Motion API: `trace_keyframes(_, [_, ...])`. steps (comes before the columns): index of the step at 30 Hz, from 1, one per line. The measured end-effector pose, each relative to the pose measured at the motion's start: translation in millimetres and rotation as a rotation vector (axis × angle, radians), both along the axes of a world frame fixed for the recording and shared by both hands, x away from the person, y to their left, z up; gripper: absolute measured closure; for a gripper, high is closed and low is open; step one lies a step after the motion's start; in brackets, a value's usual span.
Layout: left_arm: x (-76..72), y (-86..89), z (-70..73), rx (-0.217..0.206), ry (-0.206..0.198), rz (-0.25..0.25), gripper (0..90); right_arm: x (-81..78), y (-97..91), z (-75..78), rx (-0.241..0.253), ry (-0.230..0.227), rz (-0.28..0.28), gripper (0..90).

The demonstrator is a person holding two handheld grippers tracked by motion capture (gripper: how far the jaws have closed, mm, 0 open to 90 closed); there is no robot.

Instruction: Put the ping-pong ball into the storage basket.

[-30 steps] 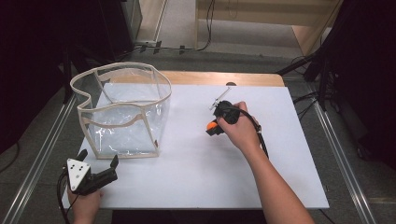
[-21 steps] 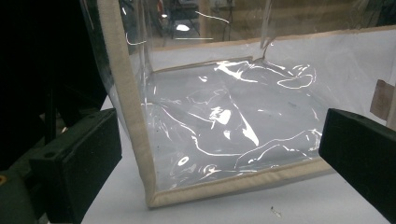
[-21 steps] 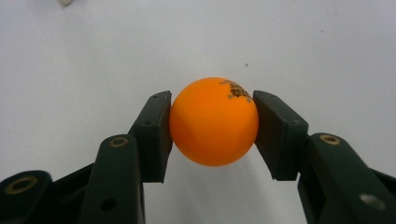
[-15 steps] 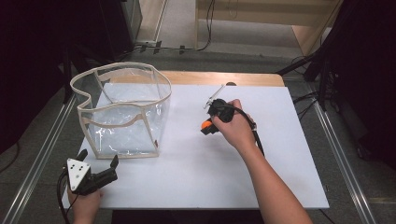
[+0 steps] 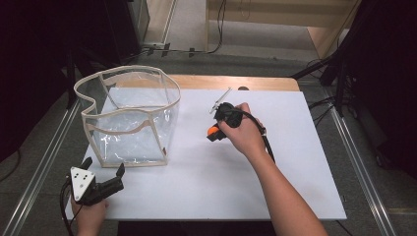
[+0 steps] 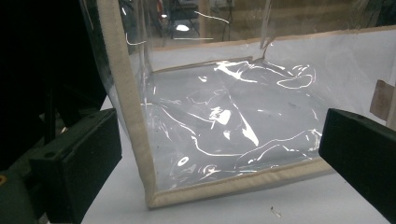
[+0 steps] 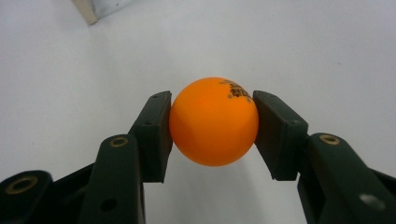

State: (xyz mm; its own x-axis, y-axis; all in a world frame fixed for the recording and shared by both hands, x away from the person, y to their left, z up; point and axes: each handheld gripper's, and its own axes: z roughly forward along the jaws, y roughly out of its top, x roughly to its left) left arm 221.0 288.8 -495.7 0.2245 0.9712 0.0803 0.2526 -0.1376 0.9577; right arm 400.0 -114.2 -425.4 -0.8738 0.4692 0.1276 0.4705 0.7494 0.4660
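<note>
So the orange ball [image 7: 214, 121] sits pinched between the right gripper [image 5: 212, 132] pads, mid-frame in the high view, over the white table [image 5: 295, 147] with plenty of bare surface around it. The clear bag [image 5: 129, 118] stands to its left, well apart. The right forearm angles in from lower right. The left gripper [image 5: 104, 183] rests lower left, jaws wide apart, just before the bag's near edge.

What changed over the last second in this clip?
The right gripper, shut on the orange ball, has shifted slightly left across the white table, towards the clear bag; the ball stayed clamped between its fingers. The left gripper stayed open near the table's front left corner, and the bag did not move.
</note>
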Motion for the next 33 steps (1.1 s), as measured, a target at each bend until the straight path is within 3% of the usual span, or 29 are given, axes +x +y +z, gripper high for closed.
trace_keyframes(33, [0.5, 0.4, 0.2, -0.01, 0.0, 0.002, 0.0, -1.1, 37.4, 35.8, 0.019, -0.032, 0.086, 48.0])
